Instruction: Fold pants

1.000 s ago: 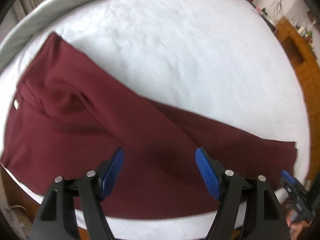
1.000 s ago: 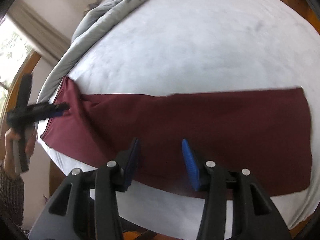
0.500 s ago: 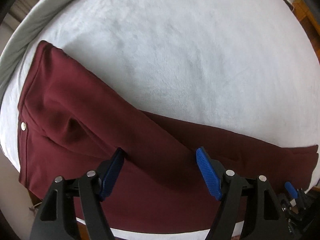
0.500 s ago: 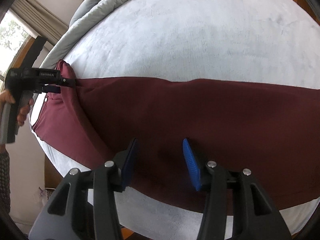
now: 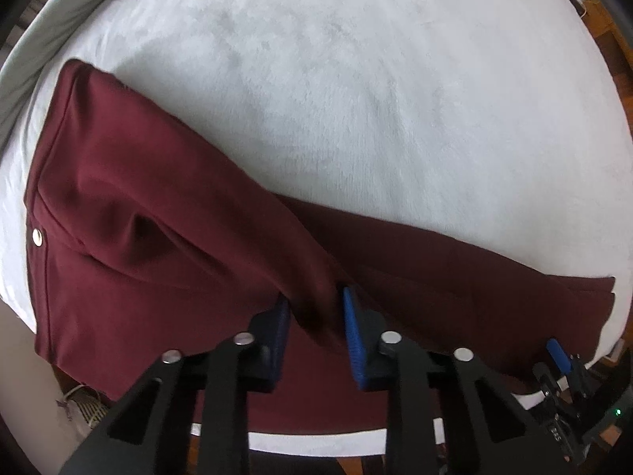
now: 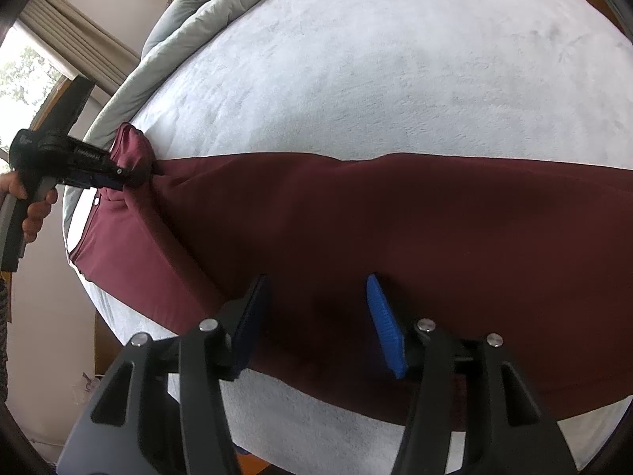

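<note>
The left tongs (image 5: 314,308) have just been closed on a raised ridge of the maroon pants (image 5: 166,213), apparently for folding. The right tongs (image 6: 318,308) are held half open, opening, above the pants spread along the bed (image 6: 376,79)'s near edge.

Soft daylight fills both views, coming from a window (image 6: 23,75) at the left edge of the right wrist view, where the glass is washed out. The pale bed cover (image 5: 356,79) reads bright and even, without hard glare. The dark red pants (image 6: 356,229) hold deep shadows in their creases and under the grippers. Both pictures bulge strongly, with black corners; the edges are slightly soft.
</note>
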`<control>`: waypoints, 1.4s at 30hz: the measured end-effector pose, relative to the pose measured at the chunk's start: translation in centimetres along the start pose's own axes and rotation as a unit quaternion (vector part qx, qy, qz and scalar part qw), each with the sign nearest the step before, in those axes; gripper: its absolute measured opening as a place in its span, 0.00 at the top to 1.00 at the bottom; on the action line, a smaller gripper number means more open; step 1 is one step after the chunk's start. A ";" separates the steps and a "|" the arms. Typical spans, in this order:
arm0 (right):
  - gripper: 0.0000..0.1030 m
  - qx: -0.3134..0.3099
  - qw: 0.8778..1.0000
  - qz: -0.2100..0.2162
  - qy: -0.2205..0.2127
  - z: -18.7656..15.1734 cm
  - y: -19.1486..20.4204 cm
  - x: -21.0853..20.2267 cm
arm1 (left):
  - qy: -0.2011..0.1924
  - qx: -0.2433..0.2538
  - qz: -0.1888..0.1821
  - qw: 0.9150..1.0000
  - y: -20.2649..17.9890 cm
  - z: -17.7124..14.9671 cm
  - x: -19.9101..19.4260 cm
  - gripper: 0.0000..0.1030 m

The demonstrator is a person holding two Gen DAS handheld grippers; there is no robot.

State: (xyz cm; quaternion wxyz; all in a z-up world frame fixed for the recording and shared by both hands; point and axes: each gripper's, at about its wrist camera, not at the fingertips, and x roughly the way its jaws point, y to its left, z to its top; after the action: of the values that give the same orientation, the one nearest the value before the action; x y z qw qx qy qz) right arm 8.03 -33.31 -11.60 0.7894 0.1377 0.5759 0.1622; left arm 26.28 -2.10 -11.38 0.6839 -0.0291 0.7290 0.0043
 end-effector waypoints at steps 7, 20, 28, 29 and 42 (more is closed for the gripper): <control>0.49 0.004 1.000 0.004 0.000 -0.1 -0.3 -0.1 | -0.060 -0.034 -0.031 0.997 2.1 -4.6 -1.9 0.87; 0.48 -0.012 1.000 -0.008 -0.013 -0.3 0.8 -1.3 | -0.121 -0.069 -0.059 0.988 5.2 -14.0 0.6 1.00; 0.34 -0.105 0.985 0.137 -0.002 2.9 8.2 -0.5 | -0.148 -0.047 -0.052 0.986 4.9 -12.8 0.4 0.74; 0.31 -0.125 0.980 0.158 0.013 3.3 9.8 0.4 | -0.155 -0.047 -0.048 0.986 5.0 -12.5 0.2 0.58; 0.92 -0.238 0.955 0.146 0.099 1.5 15.7 6.1 | -0.184 -0.046 -0.032 0.981 7.7 -7.9 -1.6 0.35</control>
State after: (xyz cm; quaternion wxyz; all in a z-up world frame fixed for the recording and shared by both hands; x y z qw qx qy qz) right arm 9.67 -16.57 -10.05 0.7060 0.0118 0.5699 0.4203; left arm 18.16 5.24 -9.55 0.8038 -0.0828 0.5887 0.0215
